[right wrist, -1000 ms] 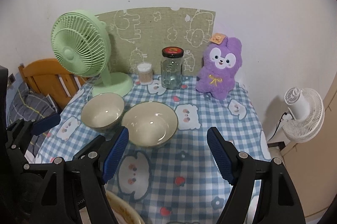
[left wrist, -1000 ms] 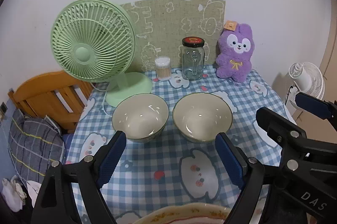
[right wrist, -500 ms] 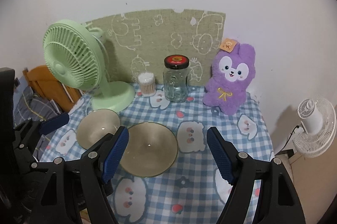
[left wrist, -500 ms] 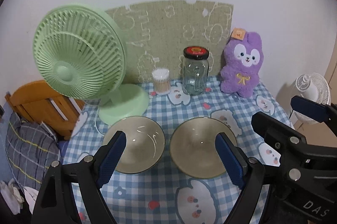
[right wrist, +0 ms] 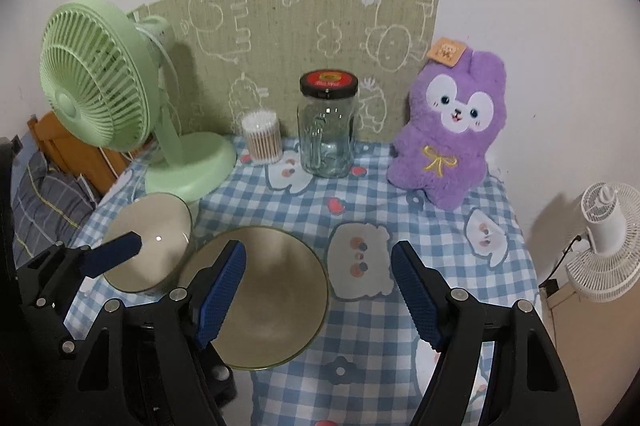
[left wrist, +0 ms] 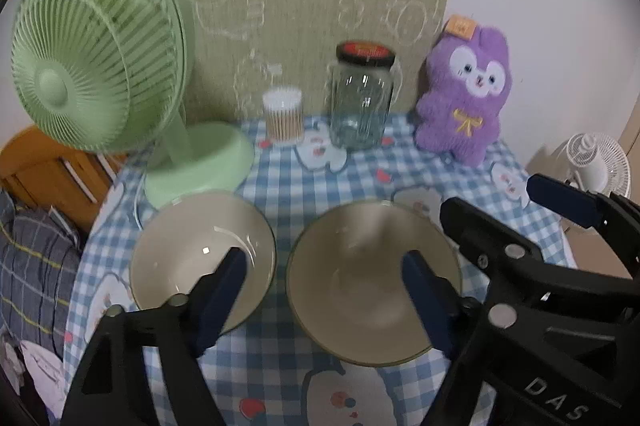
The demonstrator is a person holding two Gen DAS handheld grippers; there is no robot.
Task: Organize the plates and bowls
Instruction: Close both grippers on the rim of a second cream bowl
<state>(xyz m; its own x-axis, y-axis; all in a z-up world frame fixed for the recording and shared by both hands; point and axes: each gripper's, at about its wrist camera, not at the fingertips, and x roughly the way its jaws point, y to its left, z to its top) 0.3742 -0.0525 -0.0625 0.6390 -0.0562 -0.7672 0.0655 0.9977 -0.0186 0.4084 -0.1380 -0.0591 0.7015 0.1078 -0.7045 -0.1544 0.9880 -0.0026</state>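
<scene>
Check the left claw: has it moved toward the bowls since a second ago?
Yes. The left claw has come forward and down: its fingers now overlap both bowls, the left bowl and right bowl, which earlier lay beyond them.

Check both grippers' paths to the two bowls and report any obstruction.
Nothing visible blocks either. The left gripper, jaws closing, hangs over both bowls: left bowl, right bowl. The right gripper, open, has one finger over the right bowl.

The two bowls [left wrist: 202, 258] [left wrist: 372, 282] look like glazed ceramic, smooth and glossy, on a matt checked cloth [right wrist: 400, 326]. At twelve o'clock a clear glass jar [right wrist: 327, 137] with a shiny lid stands before a coarse woven mat [right wrist: 300, 37]. At two o'clock a fuzzy plush toy [right wrist: 448, 133]; at ten, a smooth plastic fan [right wrist: 100, 81].
</scene>
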